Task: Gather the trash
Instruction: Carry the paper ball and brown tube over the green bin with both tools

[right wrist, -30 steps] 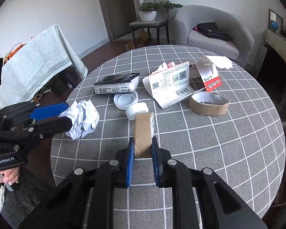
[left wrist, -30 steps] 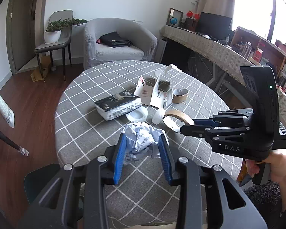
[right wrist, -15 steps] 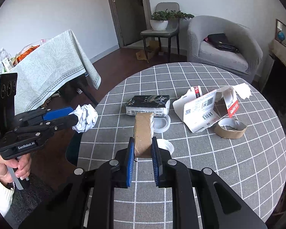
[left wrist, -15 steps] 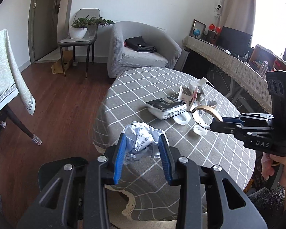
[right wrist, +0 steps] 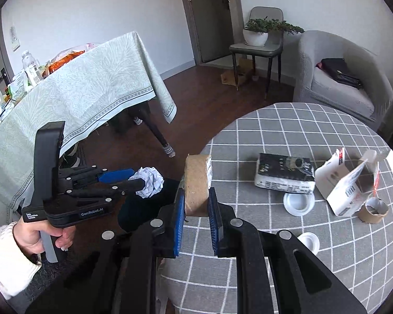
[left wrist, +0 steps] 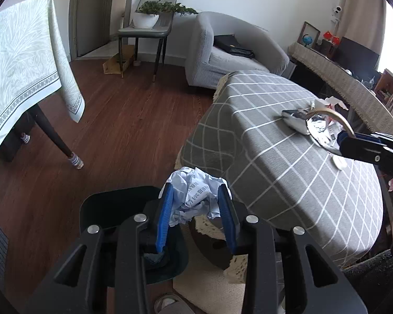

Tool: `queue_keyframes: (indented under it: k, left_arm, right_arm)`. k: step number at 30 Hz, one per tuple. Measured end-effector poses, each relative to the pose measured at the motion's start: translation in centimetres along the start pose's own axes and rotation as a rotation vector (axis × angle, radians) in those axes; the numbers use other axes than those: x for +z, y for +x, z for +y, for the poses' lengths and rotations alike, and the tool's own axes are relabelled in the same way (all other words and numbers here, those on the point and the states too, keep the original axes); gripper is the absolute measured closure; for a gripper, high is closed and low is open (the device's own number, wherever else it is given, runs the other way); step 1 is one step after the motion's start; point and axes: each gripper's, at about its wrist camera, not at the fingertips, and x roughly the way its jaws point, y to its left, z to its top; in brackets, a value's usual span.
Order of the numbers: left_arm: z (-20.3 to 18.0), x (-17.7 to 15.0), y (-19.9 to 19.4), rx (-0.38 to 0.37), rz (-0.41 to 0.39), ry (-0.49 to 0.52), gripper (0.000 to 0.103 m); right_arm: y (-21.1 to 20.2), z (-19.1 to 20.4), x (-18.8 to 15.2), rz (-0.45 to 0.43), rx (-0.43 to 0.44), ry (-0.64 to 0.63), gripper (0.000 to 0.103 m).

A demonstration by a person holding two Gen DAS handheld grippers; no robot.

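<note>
Left claw (left wrist: 196,204) tilts down, clamping crumpled paper (left wrist: 196,196) above dark bin (left wrist: 112,209).

Even daylight is admitted from the right of the left gripper (left wrist: 196,196); strong fisheye curvature and dark corner vignetting are noted; the round table (left wrist: 288,157) is slightly blurred.

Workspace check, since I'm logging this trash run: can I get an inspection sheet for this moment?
Surface: round table under a grey checked cloth.
Job's things: crumpled paper and cardboard tape roll both held; dark bin on the floor below.
Clutter: black-and-white packet, torn box, small tape core, two white lids.
Grippers: left gripper shut on the paper; right gripper shut on the roll.
Cables: nothing seen.
Surroundings: armchair, potted plant, second covered table.
</note>
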Motion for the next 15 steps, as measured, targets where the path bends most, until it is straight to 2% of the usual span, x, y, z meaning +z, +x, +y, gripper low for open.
queue_keyframes:
  k: [7,15]
  left_arm:
    - [4.2,-1.8,1.7,0.077,0.078,-0.031,0.066]
    - [8.4,-4.1,4.5,0.131,0.196,-0.079,0.066]
  right_arm:
    - [3.0,3.6,1.2,0.031,0.080,-0.024,0.086]
    - [6.5,7.6,2.1,0.080,0.104,-0.067,0.086]
